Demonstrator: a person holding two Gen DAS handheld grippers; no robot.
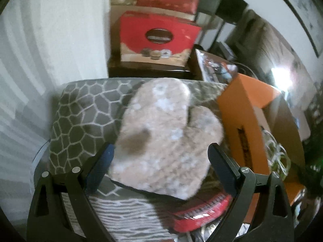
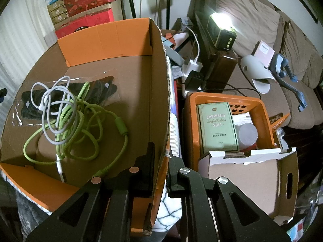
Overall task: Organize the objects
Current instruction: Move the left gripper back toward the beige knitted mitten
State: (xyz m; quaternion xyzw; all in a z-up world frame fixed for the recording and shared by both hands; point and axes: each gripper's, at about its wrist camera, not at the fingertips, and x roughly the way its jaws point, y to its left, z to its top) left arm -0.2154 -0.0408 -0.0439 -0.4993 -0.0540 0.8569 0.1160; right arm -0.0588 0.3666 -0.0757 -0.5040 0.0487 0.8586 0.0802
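Right tool [image 2: 160,171] is clamped tight on the side wall of the orange cardboard box [image 2: 159,92], cables [image 2: 74,121] lying inside. Left tool [image 1: 159,161] spread wide over a fuzzy slipper [image 1: 161,137] on the patterned cushion [image 1: 80,117], pads apart from it.

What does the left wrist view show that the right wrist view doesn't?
Left wrist only: a fuzzy beige slipper lying on a grey patterned blanket, between the open left tongs.

Right wrist only: green cable and white cable inside the box, with the right tongs shut on its wall.

Both: the orange cardboard box.
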